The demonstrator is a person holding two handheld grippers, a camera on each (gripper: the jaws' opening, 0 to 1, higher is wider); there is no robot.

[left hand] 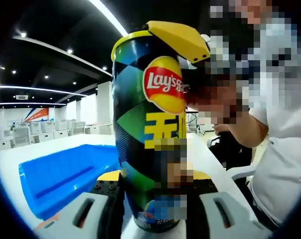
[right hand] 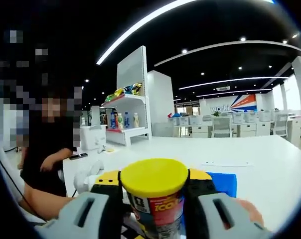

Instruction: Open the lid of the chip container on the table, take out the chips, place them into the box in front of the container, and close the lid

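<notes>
White glossy table (right hand: 250, 164) in a lit showroom. Tall printed cardboard chip container (left hand: 145, 134), upright near the blue plastic box (left hand: 66, 174), left gripper (left hand: 153, 199) pinching its base; right gripper (right hand: 153, 199) pinching the round yellow lid (right hand: 154, 178)

both views close, facing chip container (left hand: 150, 139)

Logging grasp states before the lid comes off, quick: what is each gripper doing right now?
Left gripper: closed on the tall dark Lay's chip can.
Right gripper: closed around the can's round yellow plastic lid.
</notes>
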